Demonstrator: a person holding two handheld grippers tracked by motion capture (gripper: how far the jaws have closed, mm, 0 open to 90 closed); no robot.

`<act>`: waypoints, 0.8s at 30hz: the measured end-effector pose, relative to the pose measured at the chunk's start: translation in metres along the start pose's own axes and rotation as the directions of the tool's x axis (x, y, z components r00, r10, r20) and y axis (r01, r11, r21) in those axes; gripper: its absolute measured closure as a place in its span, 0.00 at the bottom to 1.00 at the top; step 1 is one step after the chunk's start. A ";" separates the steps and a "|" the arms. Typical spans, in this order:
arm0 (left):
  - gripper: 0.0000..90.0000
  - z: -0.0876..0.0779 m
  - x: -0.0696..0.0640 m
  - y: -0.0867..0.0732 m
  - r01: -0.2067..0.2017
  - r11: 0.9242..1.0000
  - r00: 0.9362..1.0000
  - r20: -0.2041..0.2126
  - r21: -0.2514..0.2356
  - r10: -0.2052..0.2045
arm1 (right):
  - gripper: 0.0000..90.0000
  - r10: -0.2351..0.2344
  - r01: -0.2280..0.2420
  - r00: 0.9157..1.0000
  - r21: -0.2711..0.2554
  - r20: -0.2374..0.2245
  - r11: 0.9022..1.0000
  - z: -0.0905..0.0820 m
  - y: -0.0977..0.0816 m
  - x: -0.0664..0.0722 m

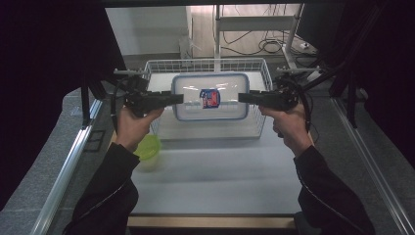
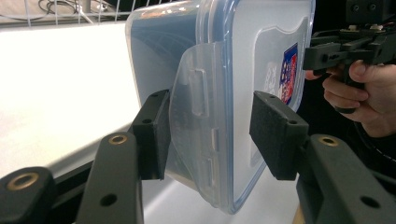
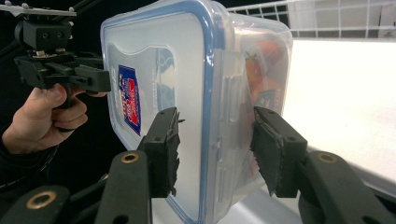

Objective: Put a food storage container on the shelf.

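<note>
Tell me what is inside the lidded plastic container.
Through the container's translucent wall, something orange and blue shows, too blurred to identify. The rest is hidden behind the lid.

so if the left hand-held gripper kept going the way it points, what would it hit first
The container itself: the left hand-held gripper already straddles its end, jaws either side of the lid latch. Beyond the container, the line seems to lead to the right hand-held gripper at the opposite end.

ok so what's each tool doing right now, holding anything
left tool: shut on one short end of the lidded plastic container
right tool: shut on the opposite end of that container
</note>
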State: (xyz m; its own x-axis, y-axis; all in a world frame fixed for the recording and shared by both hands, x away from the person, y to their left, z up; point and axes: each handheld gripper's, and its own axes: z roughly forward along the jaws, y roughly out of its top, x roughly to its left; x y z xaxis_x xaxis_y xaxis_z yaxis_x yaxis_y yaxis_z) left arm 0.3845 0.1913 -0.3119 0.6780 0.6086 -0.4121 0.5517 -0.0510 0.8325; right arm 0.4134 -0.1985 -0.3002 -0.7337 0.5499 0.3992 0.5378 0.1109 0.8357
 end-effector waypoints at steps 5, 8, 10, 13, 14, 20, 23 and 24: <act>0.55 0.007 0.012 0.016 0.010 1.000 1.000 0.003 0.007 -0.010 | 0.59 0.022 -0.022 1.000 -0.007 0.004 1.000 0.006 0.012 -0.011; 0.55 0.009 0.016 0.021 0.014 1.000 1.000 0.003 0.005 -0.015 | 0.59 0.031 -0.031 1.000 -0.009 0.003 0.999 0.009 0.015 -0.014; 0.55 0.010 0.020 0.025 0.018 1.000 1.000 0.002 0.005 -0.018 | 0.59 0.034 -0.034 0.999 -0.013 0.003 0.999 0.011 0.019 -0.017; 0.55 0.013 0.026 0.033 0.020 1.000 1.000 -0.002 0.001 -0.020 | 0.59 0.042 -0.042 0.999 -0.016 0.003 0.999 0.016 0.025 -0.023; 0.55 0.013 0.026 0.033 0.020 1.000 1.000 -0.002 0.001 -0.020 | 0.59 0.042 -0.042 0.999 -0.016 0.003 0.999 0.016 0.025 -0.023; 0.54 0.022 0.037 0.037 0.042 0.999 0.999 -0.003 -0.002 -0.042 | 0.59 0.059 -0.058 0.998 -0.016 0.013 0.998 0.023 0.033 -0.033; 0.54 0.026 0.044 0.038 0.052 0.999 0.999 -0.006 -0.006 -0.052 | 0.58 0.073 -0.073 0.997 -0.017 0.016 0.997 0.028 0.036 -0.040; 0.54 0.026 0.044 0.038 0.052 0.999 0.999 -0.006 -0.006 -0.052 | 0.58 0.073 -0.073 0.997 -0.017 0.016 0.997 0.028 0.036 -0.040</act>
State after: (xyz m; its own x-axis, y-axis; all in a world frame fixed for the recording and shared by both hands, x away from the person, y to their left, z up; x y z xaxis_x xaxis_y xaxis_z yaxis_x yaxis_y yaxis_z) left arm 0.4476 0.1956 -0.3081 0.6457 0.6151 -0.4525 0.5832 -0.0149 0.8122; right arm 0.4735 -0.1934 -0.2965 -0.6856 0.5697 0.4532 0.5826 0.0562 0.8108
